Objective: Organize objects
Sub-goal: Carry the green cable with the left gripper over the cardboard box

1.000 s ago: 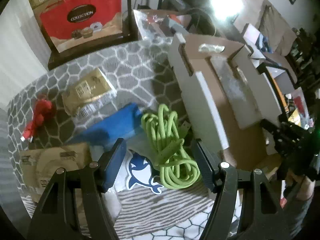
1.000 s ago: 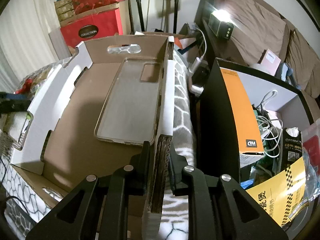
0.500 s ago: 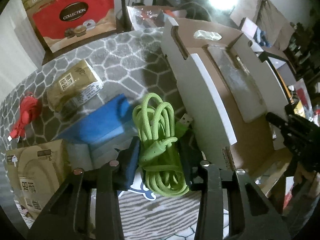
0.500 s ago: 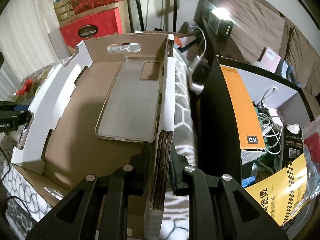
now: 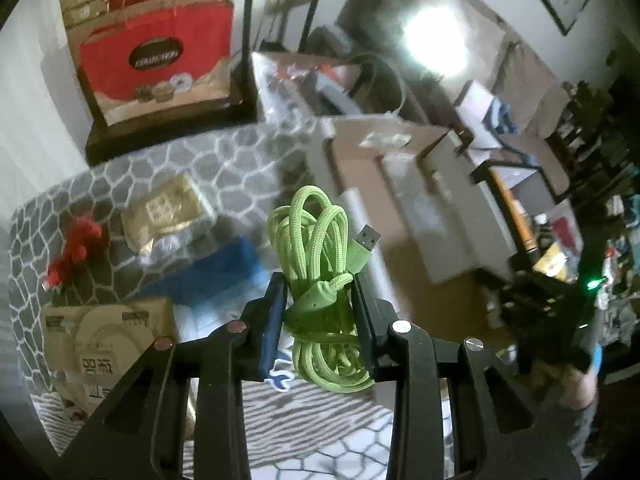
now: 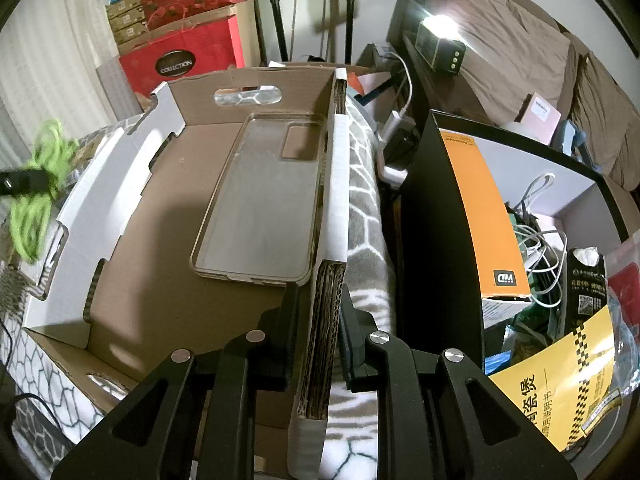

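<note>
Left wrist view showed the left gripper (image 5: 320, 300) with its jaws closing on a bundle of bright green USB cable (image 5: 320, 264). The pads pressed on both sides of the bundle, and it hung lifted off the patterned blanket (image 5: 168, 160). Its silver plug (image 5: 369, 237) stuck out just past the right finger. Only this view showed the things lying beyond and to the left of that gripper: a blue box (image 5: 216, 268), a gold packet (image 5: 164, 212), a red cord (image 5: 76, 240) and a brown carton (image 5: 100, 336). The picture was a bit blurry.

Right wrist view showed what the first one could not see well. The right gripper (image 6: 318, 308) was pinched narrow on the near right wall of the cardboard box (image 6: 160, 260). Inside the box, just ahead of the left finger, lay a clear phone case (image 6: 260, 200). To the right of this gripper stood a black box (image 6: 432, 240) full of white cables. Far off to the left, the green cable showed as a blur, outside the cardboard box.
</note>
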`<state>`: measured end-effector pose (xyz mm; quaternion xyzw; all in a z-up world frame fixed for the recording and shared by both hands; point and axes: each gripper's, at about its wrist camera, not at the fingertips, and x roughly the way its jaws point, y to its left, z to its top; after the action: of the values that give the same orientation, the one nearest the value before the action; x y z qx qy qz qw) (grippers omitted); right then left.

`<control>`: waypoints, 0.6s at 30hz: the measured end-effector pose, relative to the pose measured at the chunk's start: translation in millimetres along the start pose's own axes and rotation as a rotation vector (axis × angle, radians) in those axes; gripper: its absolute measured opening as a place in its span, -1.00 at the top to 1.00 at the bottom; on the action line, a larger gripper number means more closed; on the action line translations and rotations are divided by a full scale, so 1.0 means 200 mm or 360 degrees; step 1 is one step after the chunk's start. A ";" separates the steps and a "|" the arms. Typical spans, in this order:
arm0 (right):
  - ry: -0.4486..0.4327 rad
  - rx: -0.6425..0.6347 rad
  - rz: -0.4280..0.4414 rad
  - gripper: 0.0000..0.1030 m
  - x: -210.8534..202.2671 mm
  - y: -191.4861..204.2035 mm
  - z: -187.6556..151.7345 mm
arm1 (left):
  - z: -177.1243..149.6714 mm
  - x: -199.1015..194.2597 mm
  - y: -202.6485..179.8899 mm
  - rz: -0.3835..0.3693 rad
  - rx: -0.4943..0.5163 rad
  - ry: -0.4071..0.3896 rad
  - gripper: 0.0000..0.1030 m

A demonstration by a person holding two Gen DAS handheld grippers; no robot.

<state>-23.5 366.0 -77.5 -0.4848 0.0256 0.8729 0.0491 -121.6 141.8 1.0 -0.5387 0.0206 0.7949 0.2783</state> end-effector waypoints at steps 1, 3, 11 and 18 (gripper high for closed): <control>0.0000 0.0000 -0.0001 0.65 0.00 0.00 0.00 | 0.01 -0.02 -0.02 -0.0009 0.0008 -0.0010 0.41; 0.0000 0.0001 0.0002 0.65 0.00 0.00 0.00 | 0.05 -0.05 -0.07 -0.0022 0.0035 -0.0029 0.41; 0.0000 0.0001 0.0005 0.65 0.00 0.00 0.00 | 0.16 -0.03 -0.30 -0.0029 0.0128 -0.0045 0.41; 0.0002 0.0003 0.0015 0.66 0.00 0.00 -0.01 | 0.26 0.14 -0.49 -0.0004 0.0178 0.0012 0.41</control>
<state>-21.5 366.2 -77.9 -0.4853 0.0289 0.8727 0.0454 -128.2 254.3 24.6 -0.5252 0.0653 0.7902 0.3090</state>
